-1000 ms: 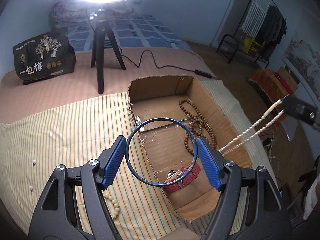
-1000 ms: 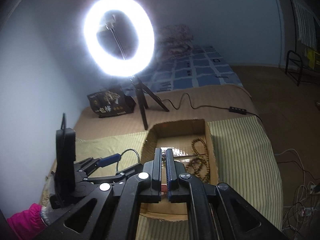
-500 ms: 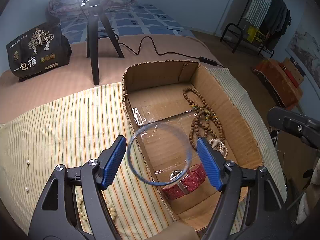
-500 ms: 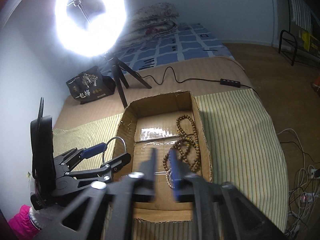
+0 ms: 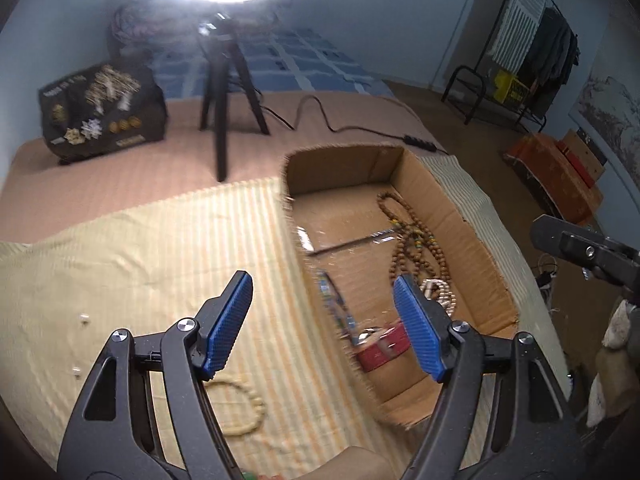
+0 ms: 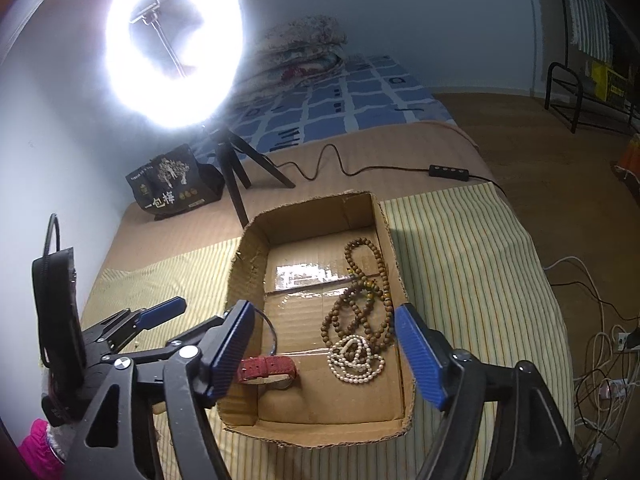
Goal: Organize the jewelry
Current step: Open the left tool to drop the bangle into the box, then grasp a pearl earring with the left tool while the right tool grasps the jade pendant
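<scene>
Pearl necklace [image 6: 356, 360] lies in the cardboard box [image 6: 316, 432] at lower centre, between the right hand-held gripper [image 6: 324, 344] fingers, whose jaws are opening; left hand-held gripper [image 5: 324, 320] wide, empty

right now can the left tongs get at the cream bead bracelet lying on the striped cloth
Probably yes. The left tongs stand open and empty, and the cream bead bracelet lies bare on the striped cloth just below them, outside the cardboard box, nothing covering it.

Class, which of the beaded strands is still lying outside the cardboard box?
The cream bead bracelet on the striped cloth; the brown bead necklace and white pearl strand lie inside the box.
</scene>
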`<action>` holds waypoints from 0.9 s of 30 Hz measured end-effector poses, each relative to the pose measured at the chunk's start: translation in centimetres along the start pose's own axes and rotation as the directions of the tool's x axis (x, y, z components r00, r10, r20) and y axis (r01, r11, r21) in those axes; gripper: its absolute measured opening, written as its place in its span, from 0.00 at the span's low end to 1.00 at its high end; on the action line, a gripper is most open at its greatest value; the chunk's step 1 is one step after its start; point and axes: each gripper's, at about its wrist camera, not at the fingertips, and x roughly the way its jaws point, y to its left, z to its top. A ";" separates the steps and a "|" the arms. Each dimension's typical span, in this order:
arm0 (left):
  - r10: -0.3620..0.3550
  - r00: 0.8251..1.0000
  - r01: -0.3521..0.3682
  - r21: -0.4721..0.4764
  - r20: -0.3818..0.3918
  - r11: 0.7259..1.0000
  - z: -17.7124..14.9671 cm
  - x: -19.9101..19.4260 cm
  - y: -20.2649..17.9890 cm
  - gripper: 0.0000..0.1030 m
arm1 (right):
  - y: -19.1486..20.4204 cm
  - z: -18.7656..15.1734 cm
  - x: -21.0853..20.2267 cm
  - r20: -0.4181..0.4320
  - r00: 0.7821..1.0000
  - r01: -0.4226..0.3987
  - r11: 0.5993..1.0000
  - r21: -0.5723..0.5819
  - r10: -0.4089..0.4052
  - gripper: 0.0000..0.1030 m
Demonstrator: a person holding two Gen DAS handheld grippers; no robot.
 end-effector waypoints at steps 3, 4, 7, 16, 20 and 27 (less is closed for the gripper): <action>0.041 0.999 -0.042 0.026 0.035 0.999 -0.5 -1.8 1.7 0.73 | 0.9 -0.5 -0.6 0.023 0.999 -0.029 1.000 -0.008 0.029 0.78; 0.051 0.998 -0.052 0.030 0.041 0.998 -0.7 -2.3 2.4 0.73 | 1.3 -0.7 -0.8 0.029 0.999 -0.038 0.999 -0.016 0.039 0.79; 0.081 0.996 -0.082 0.026 0.041 0.996 -1.3 -3.8 4.9 0.73 | 2.8 -1.5 -1.0 0.035 0.997 -0.060 0.997 -0.051 0.062 0.79; 0.150 0.989 -0.148 -0.090 0.012 0.985 -3.2 -7.1 13.3 0.73 | 9.8 -5.1 -0.7 -0.041 0.986 -0.166 0.957 -0.237 0.161 0.79; 0.178 0.984 -0.176 -0.121 0.001 0.977 -4.1 -7.7 16.0 0.73 | 12.4 -7.1 0.2 -0.104 0.976 -0.213 0.934 -0.286 0.191 0.79; 0.204 0.978 -0.207 -0.161 -0.036 0.965 -5.7 -7.6 19.5 0.61 | 15.2 -10.4 2.2 -0.179 0.966 -0.241 0.906 -0.347 0.189 0.79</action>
